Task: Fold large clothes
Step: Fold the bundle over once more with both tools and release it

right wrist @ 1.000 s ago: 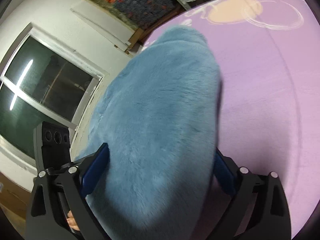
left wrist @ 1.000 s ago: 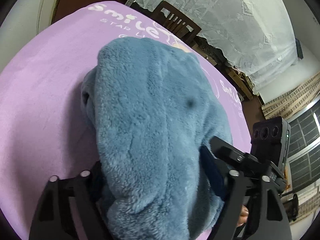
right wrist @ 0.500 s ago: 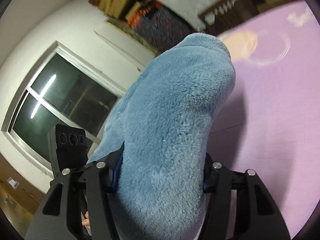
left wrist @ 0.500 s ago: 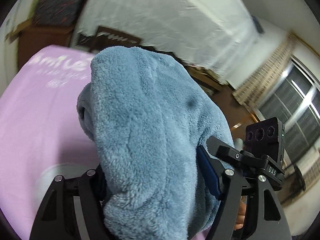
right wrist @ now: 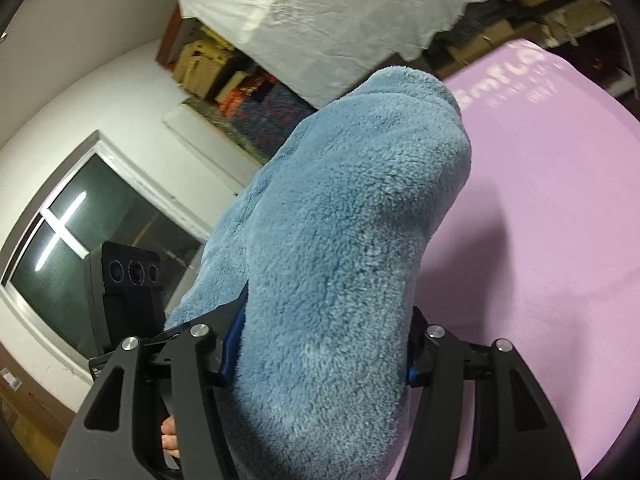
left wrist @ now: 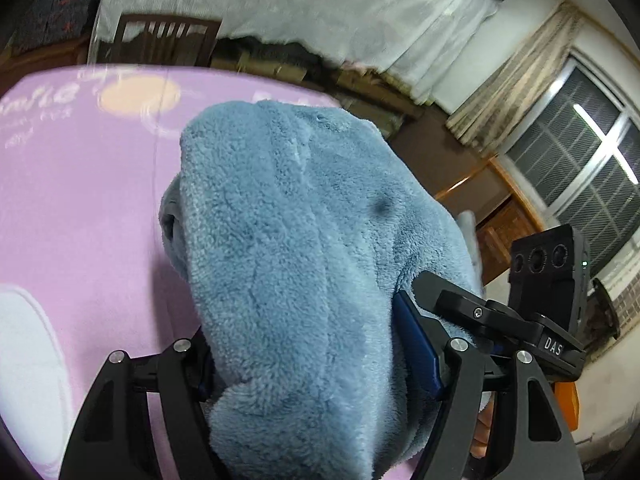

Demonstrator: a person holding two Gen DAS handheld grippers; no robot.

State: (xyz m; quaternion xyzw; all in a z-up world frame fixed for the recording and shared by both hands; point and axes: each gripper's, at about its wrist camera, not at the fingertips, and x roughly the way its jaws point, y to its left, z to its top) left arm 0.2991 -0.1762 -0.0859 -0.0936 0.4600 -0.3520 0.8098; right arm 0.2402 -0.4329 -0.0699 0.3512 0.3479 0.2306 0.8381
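A: We've got the blue fleece garment (left wrist: 296, 264) bunched, lifted over the purple sheet (left wrist: 80, 208) — left gripper (left wrist: 316, 364) and right gripper (right wrist: 320, 356) both pinching it.
B: No flat fold yet — laying out remains.

In your left wrist view, white letters "DAS" (left wrist: 553, 347) stand on the black bracket of the other gripper, at the lower right of the frame. At the upper left, the purple cloth (left wrist: 80, 200) carries blurred white lettering that seems to begin "Smil"; smaller lines under it cannot be read. In your right wrist view, the same purple cloth (right wrist: 560, 200) shows blurred white lettering at the upper right, roughly "Smil", unclear.
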